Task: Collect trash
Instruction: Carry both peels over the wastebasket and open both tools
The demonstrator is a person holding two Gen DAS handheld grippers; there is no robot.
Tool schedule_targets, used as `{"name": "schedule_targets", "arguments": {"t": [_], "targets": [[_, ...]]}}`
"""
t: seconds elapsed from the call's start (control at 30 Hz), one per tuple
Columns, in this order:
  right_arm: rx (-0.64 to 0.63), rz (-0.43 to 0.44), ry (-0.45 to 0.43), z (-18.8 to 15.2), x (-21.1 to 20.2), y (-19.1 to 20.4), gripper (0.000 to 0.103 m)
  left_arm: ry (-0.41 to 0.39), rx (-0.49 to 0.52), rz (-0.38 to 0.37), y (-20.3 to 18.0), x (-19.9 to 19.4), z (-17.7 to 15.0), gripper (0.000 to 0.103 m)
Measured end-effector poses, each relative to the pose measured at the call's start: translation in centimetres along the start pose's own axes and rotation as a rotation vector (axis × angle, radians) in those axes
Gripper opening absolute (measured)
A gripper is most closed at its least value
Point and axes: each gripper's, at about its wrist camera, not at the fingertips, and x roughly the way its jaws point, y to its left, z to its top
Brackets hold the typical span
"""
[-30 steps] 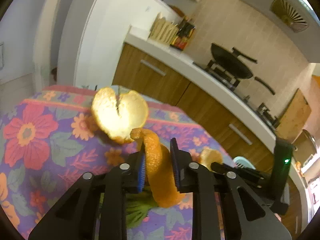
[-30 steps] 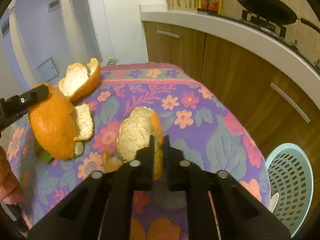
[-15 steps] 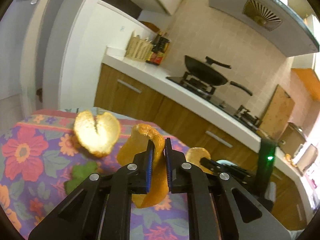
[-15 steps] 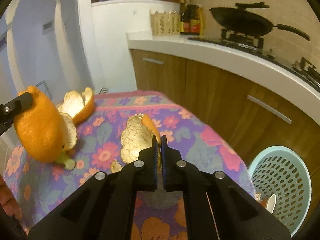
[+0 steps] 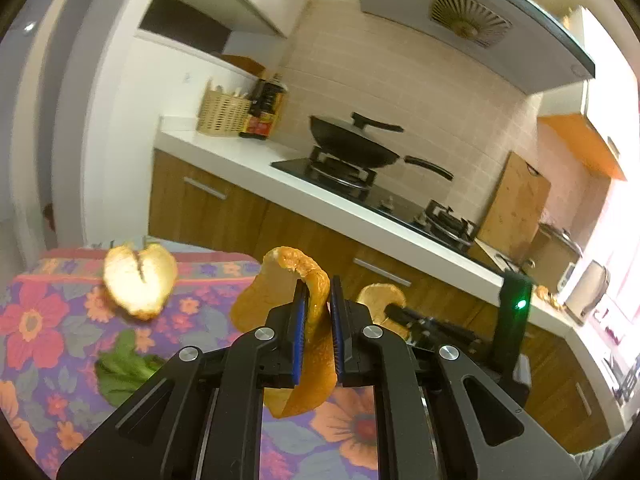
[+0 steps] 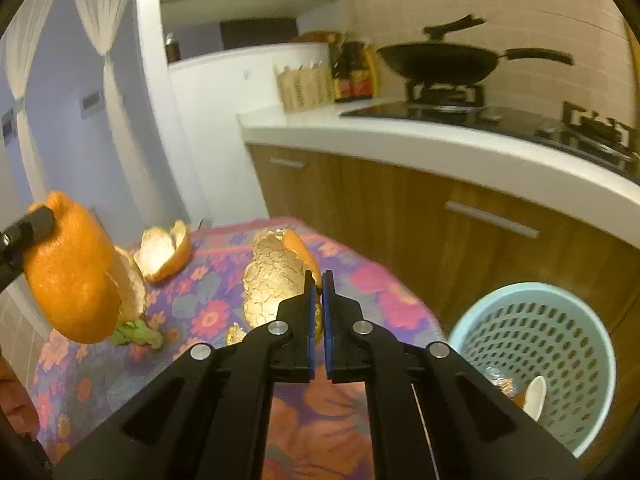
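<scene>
Orange peel is clamped in both tools, clear of the flowered cloth that covers the worktop. The left tool is pinched narrow on a curled strip of peel that hangs with its long axis roughly vertical between the blue pads. The right tool is pressed nearly flat on the edge of a cracked, pale-lined peel piece, which stands up ahead of the jaws. The relation that governs the coming move is the position of the pale blue perforated basket: it stands off the worktop's right edge, lower than the cloth, to the lower right of the right tool in the right wrist view. The right tool is judged the nearer of the two; the left tool and its peel appear at that view's far left, across the worktop from the basket. A third peel and a green leafy scrap lie on the cloth toward the worktop's far left corner, not yet collected.
</scene>
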Motion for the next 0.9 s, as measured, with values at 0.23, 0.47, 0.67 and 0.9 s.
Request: {"name": "schedule_targets", "arguments": {"t": [0.23,0.47,0.67,0.9], "targets": [[0.042,-0.061,-0.062,0.3,-4.5,-5.2,0.001,0.057,0.085,-0.045,-5.2,2.5,0.1,0.009],[0.071,-0.150,-0.104,-0.1,-7.9,-10.6,0.001,0.106,0.153,-0.099,-10.9,6.1,-0.3,0.009],[0.117,-0.197,-0.106,-0.7,-9.3,-15.0,0.001,0.150,0.192,-0.118,-15.5,10.2,-0.7,0.009],[0.186,-0.249,-0.042,-2.1,-8.6,-19.8,0.001,0.234,0.227,-0.109,-18.9,15.2,-2.5,0.009]]}}
